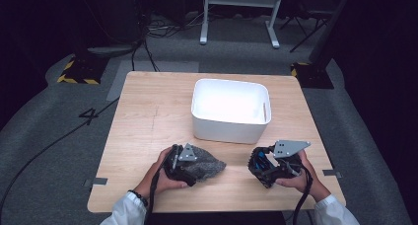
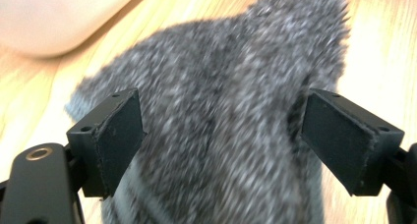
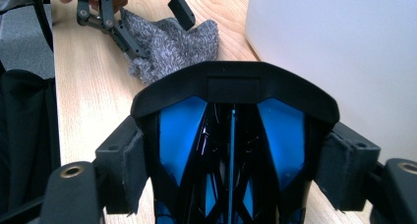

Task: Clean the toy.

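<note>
The left gripper (image 1: 199, 169) sits low on the desk (image 1: 148, 121) w/ its jaws spread either side of a grey fuzzy sock (image 1: 209, 167); in the left gripper view the fingers (image 2: 120, 135) stand clear of the knit on both sides, so it is released, not yet pinching. The sock (image 2: 221, 130) lies flat on the wood, just in front of the white bin (image 1: 230, 111), toward the person's left.

The right gripper (image 1: 260, 167) is clenched on a black-and-blue plastic object (image 3: 231, 150) (looks like a sports insole or guard, hard to tell which), pads pressed to its two sides. It is held off the desk, close beside the bin's front wall (image 3: 334, 57).

Judged step: grab the sock and get both items into the bin. To do it well:
- Push the left jaws a bit further over the sock before closing, so they bite a thick fold, not just the fluffy edge; thin knit slips out.
- Close fully, then lift straight up enough that the dangling end clears the bin rim.
- Keep the right gripper's squeeze steady; the plastic piece is smooth and may twist between the pads.
- Move one hand at a time over the bin, since both sit near its front wall and cables trail behind.
</note>
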